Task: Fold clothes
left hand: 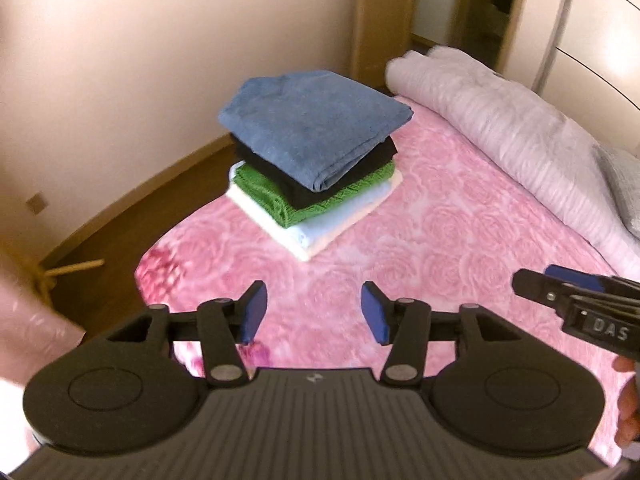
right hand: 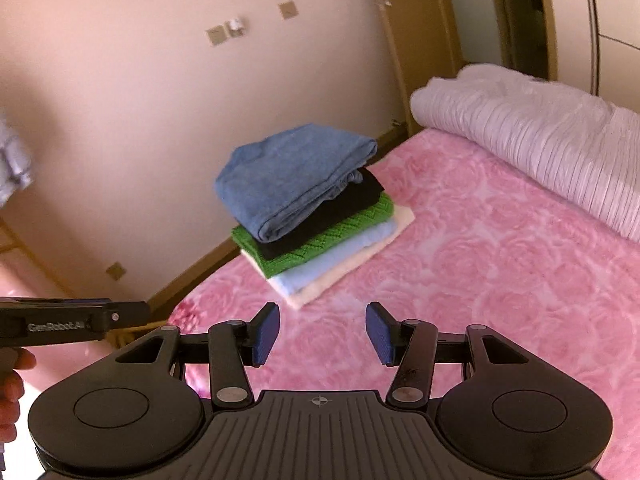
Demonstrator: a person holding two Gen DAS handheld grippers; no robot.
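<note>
A stack of folded clothes [left hand: 316, 160] [right hand: 308, 208] rests near the corner of the pink rose-patterned bed [left hand: 440, 248] [right hand: 480, 264]. A blue garment [left hand: 316, 128] [right hand: 292, 176] lies on top, over a black piece, a green knit [left hand: 276, 196] [right hand: 304, 252], a pale blue piece and a cream piece. My left gripper [left hand: 314, 314] hovers above the bedspread, short of the stack, open and holding nothing. My right gripper [right hand: 322, 330] is also open with nothing between its blue pads, apart from the stack. Each gripper shows at the edge of the other's view.
A rolled pale pink quilt [left hand: 500, 132] [right hand: 540, 148] lies along the far right side of the bed. Behind the stack are a wall and a wooden skirting board [left hand: 140, 184]. A wooden door frame [right hand: 404, 40] stands at the back. A hand [right hand: 10, 384] shows at the left edge.
</note>
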